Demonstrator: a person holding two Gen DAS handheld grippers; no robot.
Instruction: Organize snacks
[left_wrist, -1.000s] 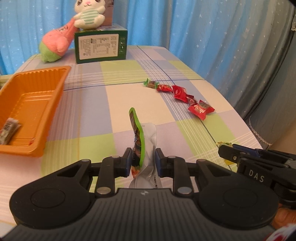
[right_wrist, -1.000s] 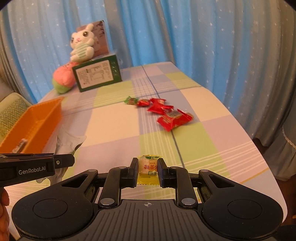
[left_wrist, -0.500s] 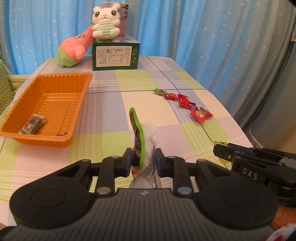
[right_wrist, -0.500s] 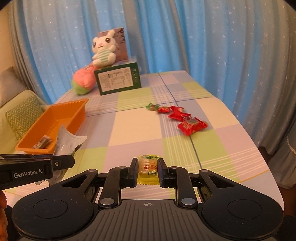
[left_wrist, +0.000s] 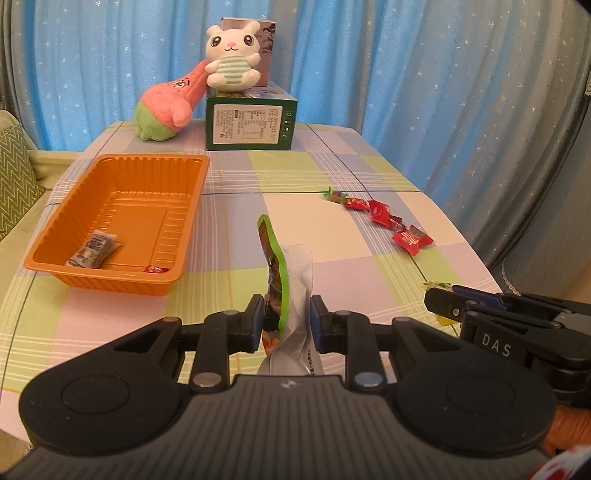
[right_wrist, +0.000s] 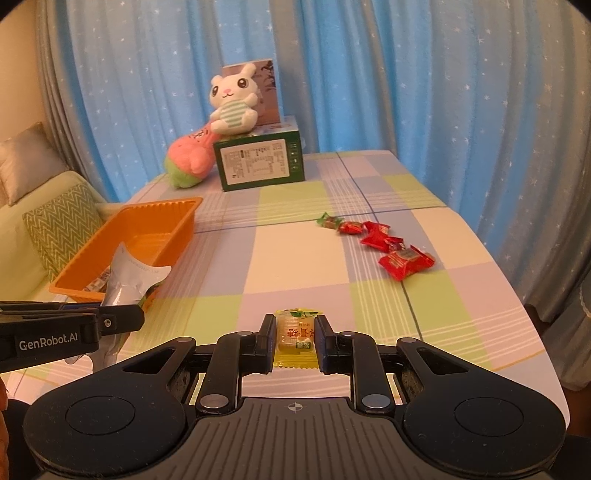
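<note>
My left gripper (left_wrist: 287, 319) is shut on a silver snack pouch with a green edge (left_wrist: 286, 284), held upright above the table. In the right wrist view the same pouch (right_wrist: 127, 280) shows at the left, in front of the tray. My right gripper (right_wrist: 294, 332) is shut on a small yellow candy (right_wrist: 295, 334), also lifted off the table. The orange tray (left_wrist: 55, 236) lies at the left and holds a small dark packet (left_wrist: 94, 253) and a tiny red candy (left_wrist: 157, 269). A row of red candies (left_wrist: 391, 223) lies on the right of the checked tablecloth.
A green box (left_wrist: 251, 123) with a white plush rabbit (left_wrist: 231, 59) on it and a pink plush (left_wrist: 166, 107) stand at the table's far end before blue curtains. A sofa cushion (right_wrist: 62, 225) sits left of the table. The table edge falls away at the right.
Both grippers have risen and drawn back with their snacks still held. More of the table, the whole tray and the plush toys have come into view.
</note>
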